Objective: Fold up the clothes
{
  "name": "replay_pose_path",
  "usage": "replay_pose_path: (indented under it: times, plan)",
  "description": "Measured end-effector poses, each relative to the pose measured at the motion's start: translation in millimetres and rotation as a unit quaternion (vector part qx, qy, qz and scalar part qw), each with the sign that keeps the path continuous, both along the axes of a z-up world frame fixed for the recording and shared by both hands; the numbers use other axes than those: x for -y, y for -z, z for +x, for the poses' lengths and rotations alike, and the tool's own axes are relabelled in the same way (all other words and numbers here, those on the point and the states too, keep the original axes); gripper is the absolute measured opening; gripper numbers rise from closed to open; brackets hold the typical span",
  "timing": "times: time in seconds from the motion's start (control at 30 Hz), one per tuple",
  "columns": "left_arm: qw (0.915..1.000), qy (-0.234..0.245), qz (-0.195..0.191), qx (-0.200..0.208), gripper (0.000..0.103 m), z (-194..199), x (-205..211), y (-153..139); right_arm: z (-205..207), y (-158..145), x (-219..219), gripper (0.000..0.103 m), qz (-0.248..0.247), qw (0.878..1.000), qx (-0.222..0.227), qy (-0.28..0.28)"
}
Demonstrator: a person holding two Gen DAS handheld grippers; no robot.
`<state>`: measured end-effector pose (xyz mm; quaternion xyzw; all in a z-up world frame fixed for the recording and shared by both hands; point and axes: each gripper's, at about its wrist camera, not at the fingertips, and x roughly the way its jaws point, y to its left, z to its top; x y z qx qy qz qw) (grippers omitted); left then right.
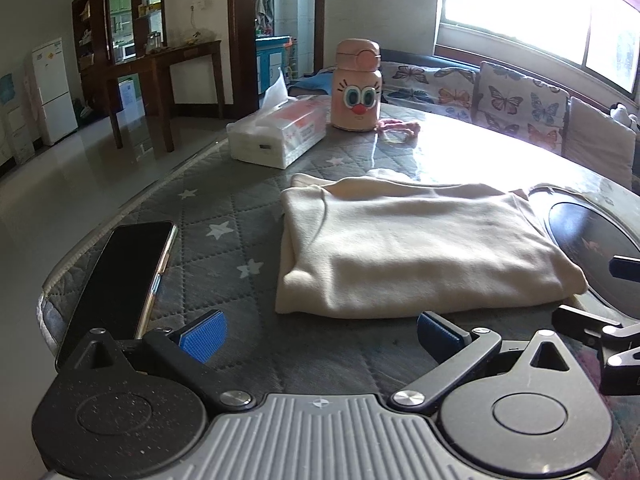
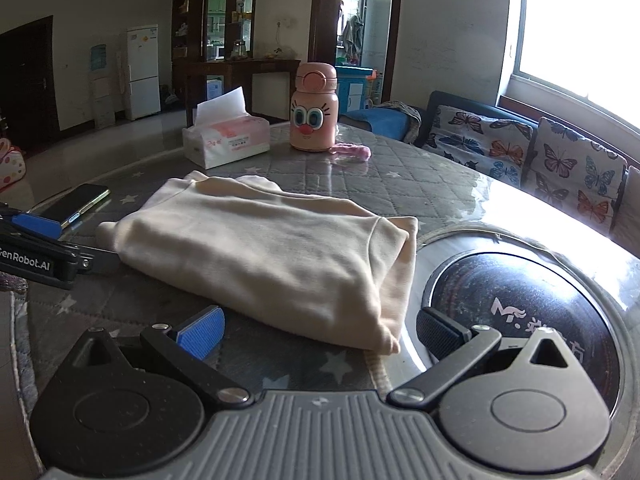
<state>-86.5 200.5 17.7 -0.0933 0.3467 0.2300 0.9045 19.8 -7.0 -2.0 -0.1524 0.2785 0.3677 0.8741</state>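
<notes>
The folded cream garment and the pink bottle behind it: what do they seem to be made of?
The garment looks like soft, matte knit fabric, perhaps fleece: it has a fuzzy surface, rounded folds and a stitched seam. The bottle looks like smooth hard plastic with a slight sheen and a printed cartoon face; a coated metal body cannot be ruled out.

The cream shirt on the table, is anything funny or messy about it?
Mostly tidy. The cream shirt is folded, but its right edge overhangs the round black cooktop. Both grippers, left and right, are open and empty.
</notes>
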Motion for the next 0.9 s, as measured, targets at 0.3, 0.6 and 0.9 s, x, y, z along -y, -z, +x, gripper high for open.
replay_pose_path:
  times: [0.3, 0.6, 0.9]
  plan:
    - [0.9998, 0.016, 0.007, 0.004, 0.103, -2.7, 11.9, -0.3, -10.7, -1.9, 1.6, 0.103, 0.006, 1.000, 0.006, -0.005]
    - [0.9995, 0.031, 0.012, 0.001, 0.103, -3.8, 24.0, 2.9, -16.4, 1.8, 3.5, 0.103, 0.012, 1.000, 0.006, -0.010]
    - [0.9992, 0.035, 0.018, -0.001, 0.103, -6.8, 32.2, 5.4, -21.0, 3.1, 6.4, 0.103, 0.020, 1.000, 0.005, -0.010]
